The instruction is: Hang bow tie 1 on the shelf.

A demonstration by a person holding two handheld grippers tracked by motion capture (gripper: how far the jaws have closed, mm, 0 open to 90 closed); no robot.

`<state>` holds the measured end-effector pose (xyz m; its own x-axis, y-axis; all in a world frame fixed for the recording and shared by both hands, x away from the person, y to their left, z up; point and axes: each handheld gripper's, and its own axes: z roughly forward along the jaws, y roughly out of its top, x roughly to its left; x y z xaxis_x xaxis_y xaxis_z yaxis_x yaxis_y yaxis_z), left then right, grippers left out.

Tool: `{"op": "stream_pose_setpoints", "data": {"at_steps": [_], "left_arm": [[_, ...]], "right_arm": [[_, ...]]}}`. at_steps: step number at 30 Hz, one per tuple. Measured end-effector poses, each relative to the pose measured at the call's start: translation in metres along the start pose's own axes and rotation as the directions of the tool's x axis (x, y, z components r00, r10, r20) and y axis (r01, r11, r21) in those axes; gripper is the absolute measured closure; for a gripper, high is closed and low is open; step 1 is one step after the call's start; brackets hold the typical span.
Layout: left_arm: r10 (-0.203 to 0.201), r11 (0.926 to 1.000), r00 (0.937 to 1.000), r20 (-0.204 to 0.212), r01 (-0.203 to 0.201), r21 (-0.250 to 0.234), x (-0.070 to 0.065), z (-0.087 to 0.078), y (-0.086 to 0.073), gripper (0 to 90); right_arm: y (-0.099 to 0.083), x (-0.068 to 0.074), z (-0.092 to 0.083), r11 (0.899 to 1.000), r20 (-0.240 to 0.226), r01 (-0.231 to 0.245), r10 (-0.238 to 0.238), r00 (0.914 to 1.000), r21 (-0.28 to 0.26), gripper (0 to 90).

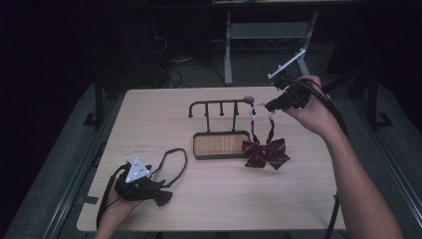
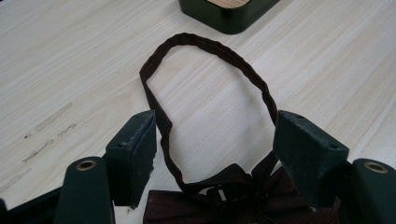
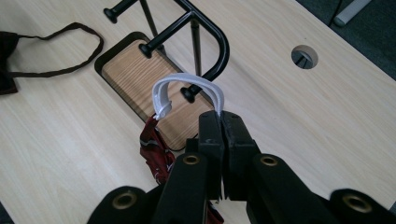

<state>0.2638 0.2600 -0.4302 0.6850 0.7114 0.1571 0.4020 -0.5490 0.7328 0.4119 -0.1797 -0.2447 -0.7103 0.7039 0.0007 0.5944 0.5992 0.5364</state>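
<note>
The right gripper (image 3: pixel 219 122) is pinching shut the white strap (image 3: pixel 187 84) beside the rack (image 1: pixel 219 104); the red bow tie (image 1: pixel 265 152) is hanging soft and light. The left gripper (image 2: pixel 215 140) is standing wide open around the dark bow tie (image 2: pixel 233 203), gripping nothing

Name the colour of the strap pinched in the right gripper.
White strap, clearest in the right gripper view.

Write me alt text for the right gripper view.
The right gripper, jaws shut on the white strap of a red bow tie, holds it by the black hook rack on a wooden table. A dark bow tie with its looped strap lies at upper left.
</note>
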Motion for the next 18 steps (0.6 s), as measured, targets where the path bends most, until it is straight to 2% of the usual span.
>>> {"op": "stream_pose_setpoints", "data": {"at_steps": [18], "left_arm": [[0.004,1.0000,1.0000,0.005,-0.004,0.001,0.001,0.000,0.000,30.8]], "right_arm": [[0.019,-0.016,0.016,0.999,-0.012,-0.033,0.033,0.9994,0.005,87.5]]}}
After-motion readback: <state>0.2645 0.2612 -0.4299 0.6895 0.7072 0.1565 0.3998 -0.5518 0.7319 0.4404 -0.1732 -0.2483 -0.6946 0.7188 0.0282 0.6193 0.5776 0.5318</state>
